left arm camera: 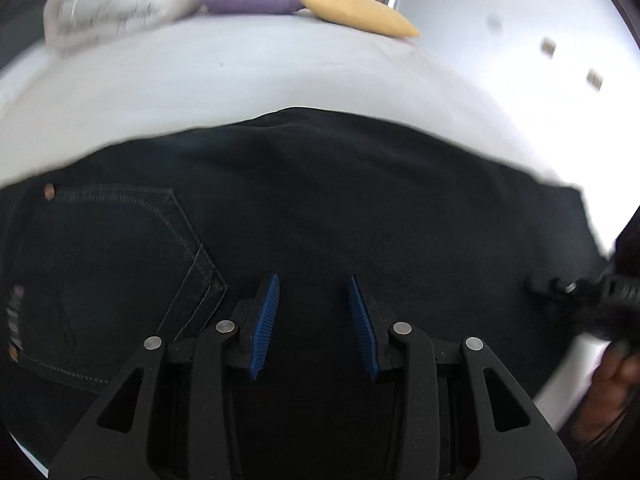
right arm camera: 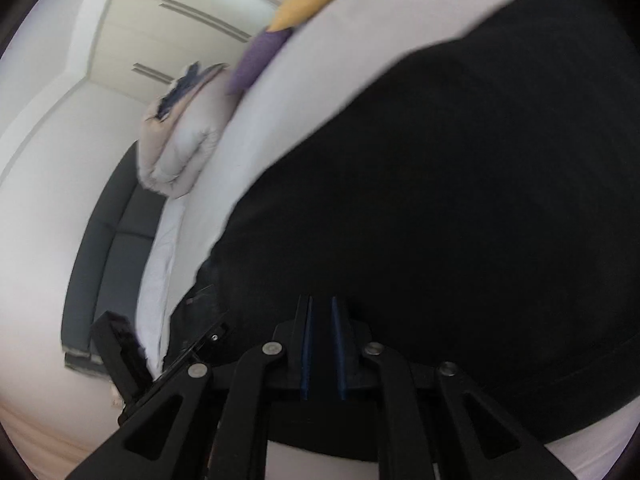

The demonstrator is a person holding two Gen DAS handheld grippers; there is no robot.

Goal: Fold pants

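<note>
Black pants (left arm camera: 320,208) lie spread across a white bed (left arm camera: 240,80), directly under and ahead of both tongs. The left gripper (left arm camera: 313,284) hangs just above the cloth with its blue pads spread wide and nothing between them, released, a stance that suggests it is either about to take a pinch or has no hold to keep. The right gripper (right arm camera: 321,312) sits over the pants (right arm camera: 440,200) with its pads drawn nearly together; a thin dark gap shows between them, and whether cloth is caught there cannot be told. Only the left wrist view shows the stitched back pocket (left arm camera: 120,264) and its copper rivet (left arm camera: 49,191), left of the left tongs, placing that tool near the seat of the garment; it also catches the other tool at far right. Only the right wrist view shows the dark bed frame and the wardrobe (right arm camera: 180,20) beyond. A purple cushion (left arm camera: 252,0), a yellow cushion (left arm camera: 356,12) and a folded quilt (right arm camera: 180,140) lie well ahead, clear of the work.
</note>
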